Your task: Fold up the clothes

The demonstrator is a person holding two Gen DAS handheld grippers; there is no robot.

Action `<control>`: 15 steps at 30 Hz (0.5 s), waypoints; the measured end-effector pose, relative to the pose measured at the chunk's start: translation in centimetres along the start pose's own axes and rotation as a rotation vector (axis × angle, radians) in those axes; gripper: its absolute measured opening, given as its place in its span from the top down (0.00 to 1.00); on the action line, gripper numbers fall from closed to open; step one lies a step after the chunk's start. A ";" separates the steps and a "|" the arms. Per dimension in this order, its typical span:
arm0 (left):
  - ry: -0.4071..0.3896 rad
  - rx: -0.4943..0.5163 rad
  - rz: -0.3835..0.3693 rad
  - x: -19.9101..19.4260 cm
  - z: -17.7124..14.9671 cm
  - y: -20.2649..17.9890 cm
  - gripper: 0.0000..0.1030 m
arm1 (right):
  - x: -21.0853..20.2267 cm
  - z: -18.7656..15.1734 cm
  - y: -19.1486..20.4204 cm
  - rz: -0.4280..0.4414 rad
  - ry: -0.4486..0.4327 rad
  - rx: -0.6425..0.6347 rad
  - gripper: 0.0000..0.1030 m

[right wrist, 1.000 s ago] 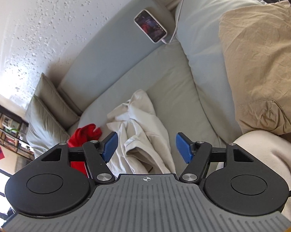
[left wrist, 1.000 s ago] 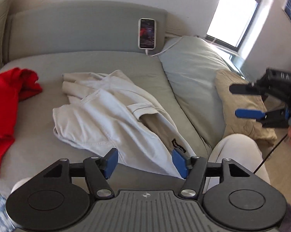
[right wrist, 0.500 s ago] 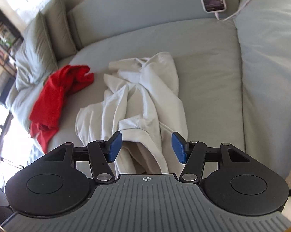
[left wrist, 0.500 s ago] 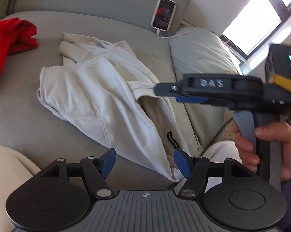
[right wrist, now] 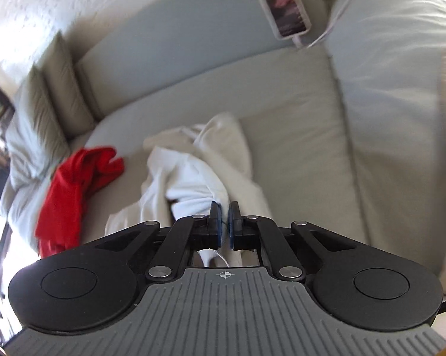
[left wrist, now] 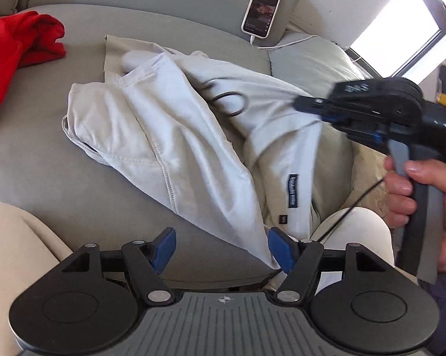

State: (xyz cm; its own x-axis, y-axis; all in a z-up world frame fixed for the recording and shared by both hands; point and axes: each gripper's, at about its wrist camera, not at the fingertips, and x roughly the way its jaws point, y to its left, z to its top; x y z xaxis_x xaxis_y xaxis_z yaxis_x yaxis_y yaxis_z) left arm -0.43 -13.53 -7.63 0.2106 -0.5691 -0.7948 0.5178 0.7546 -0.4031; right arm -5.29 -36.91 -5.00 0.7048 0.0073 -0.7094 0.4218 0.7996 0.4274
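A crumpled off-white garment (left wrist: 169, 136) lies on the grey sofa seat (left wrist: 44, 172), its near hem reaching the front edge. My left gripper (left wrist: 221, 249) hangs open just above that edge; the hem's tip lies by its right finger (left wrist: 279, 252), and nothing is pinched. My right gripper (left wrist: 295, 105) comes in from the right, held by a hand (left wrist: 415, 190), its jaws closing to a pinch on a raised fold of the garment. In the right wrist view the right gripper (right wrist: 224, 222) has white cloth (right wrist: 193, 175) bunched at its tips.
A red garment (left wrist: 15, 50) lies at the seat's far left. A phone (left wrist: 260, 12) on a white cable leans on the sofa back. A grey pillow (left wrist: 312, 56) sits at the right, and the person's knees (left wrist: 15, 237) flank my left gripper.
The right gripper swung in over the garment and shut on a fold, lifting it. The left gripper sank slightly toward the near hem and stayed open.
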 end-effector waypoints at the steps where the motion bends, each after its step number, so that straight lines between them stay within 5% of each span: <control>1: 0.000 -0.002 -0.004 0.1 0.0 -0.1 0.36 | -1.3 0.0 -1.5 -0.033 -0.031 0.048 0.96; 5: 0.012 -0.021 -0.023 0.7 0.2 -0.7 0.36 | -4.7 -0.7 -7.0 -0.189 -0.080 0.204 0.96; 13: 0.098 -0.310 -0.084 3.1 3.0 -1.9 0.37 | -5.7 -2.9 -10.1 -0.200 -0.029 0.243 0.95; 15: 0.105 -0.317 0.002 3.8 4.2 -3.6 0.37 | -5.6 -2.9 -10.0 -0.196 -0.030 0.229 0.95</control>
State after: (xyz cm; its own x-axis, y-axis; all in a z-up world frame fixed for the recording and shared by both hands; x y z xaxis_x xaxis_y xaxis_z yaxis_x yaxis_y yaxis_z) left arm 2.04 -19.75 -7.27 0.1165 -0.5430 -0.8316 0.2306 0.8292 -0.5091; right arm -15.14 -43.15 -6.92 0.6121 -0.1542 -0.7756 0.6668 0.6279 0.4014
